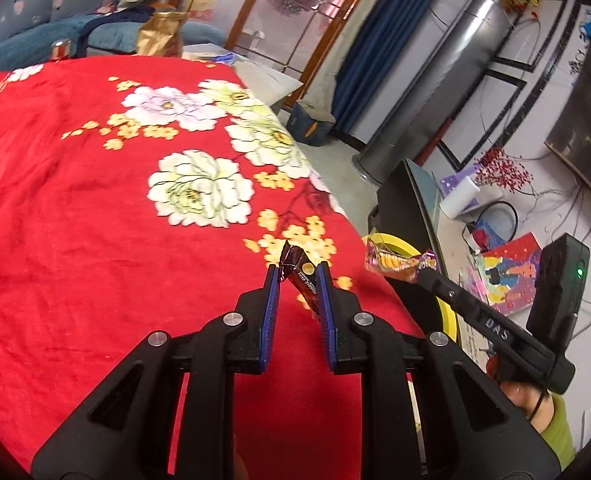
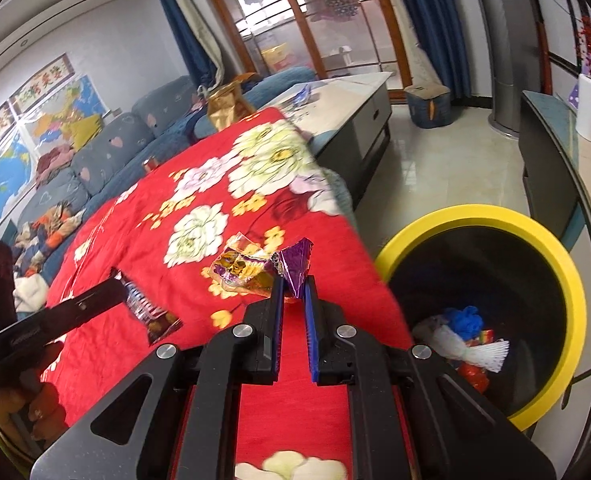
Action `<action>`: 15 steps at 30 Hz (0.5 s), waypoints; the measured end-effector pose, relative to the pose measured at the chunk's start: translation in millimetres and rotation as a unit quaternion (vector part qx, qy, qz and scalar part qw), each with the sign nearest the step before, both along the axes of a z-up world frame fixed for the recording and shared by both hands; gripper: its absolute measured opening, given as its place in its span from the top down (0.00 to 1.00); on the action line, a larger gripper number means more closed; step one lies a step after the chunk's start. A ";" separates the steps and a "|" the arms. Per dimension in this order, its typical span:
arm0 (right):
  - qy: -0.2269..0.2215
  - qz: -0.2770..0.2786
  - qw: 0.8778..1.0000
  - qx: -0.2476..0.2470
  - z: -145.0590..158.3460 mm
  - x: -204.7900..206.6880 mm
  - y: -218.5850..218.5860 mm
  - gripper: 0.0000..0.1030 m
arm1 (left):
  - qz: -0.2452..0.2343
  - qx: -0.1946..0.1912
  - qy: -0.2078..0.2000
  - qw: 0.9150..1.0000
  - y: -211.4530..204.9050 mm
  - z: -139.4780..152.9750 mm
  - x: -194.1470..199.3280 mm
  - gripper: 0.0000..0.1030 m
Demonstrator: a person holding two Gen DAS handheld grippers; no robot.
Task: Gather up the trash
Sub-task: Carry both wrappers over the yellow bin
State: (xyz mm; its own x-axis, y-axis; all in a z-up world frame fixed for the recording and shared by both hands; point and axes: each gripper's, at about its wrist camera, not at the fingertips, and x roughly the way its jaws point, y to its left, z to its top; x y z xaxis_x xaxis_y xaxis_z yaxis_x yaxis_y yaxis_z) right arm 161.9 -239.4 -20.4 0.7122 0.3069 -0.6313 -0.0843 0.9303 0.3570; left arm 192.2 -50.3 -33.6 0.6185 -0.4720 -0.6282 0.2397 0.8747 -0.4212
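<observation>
Over the red blanket, left to right:
Surface: red floral blanket spread flat under both grippers.
Left gripper: jaws clamped on a dark brown wrapper; wrapper lifted clear of the blanket, tilted, its twisted end above the blue pads.
Right gripper: jaws closed on a purple-and-gold wrapper; purple end pinched between the pads, crumpled gold part hanging out to the left, above the blanket edge.
Bin: black, yellow rim, on the floor just beside the blanket edge, right of both grippers.
Bin contents: white foam net, blue scrap, red scraps.
Far right: dark cabinet behind the bin.
</observation>
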 end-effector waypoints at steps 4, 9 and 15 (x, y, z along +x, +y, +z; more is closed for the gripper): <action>-0.004 -0.017 1.000 0.000 2.1 -1.0 -17.0 0.90 | -0.013 0.005 -0.008 1.000 -12.6 6.5 -4.5 0.87; -0.009 -0.037 0.999 -0.004 4.1 -5.8 -35.0 0.90 | -0.031 0.011 -0.015 0.999 -30.0 13.2 -10.4 0.87; -0.012 -0.059 0.998 -0.010 3.3 -8.6 -54.9 0.90 | -0.053 0.023 -0.021 0.998 -52.0 14.6 -14.7 0.87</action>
State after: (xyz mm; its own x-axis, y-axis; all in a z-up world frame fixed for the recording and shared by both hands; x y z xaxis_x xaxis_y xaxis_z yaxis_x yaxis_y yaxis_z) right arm 153.4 -294.3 -17.1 0.7574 0.2074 -0.6191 0.0185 0.9410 0.3378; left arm 177.5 -102.3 -19.0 0.5938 -0.5068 -0.6250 0.3482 0.8621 -0.3682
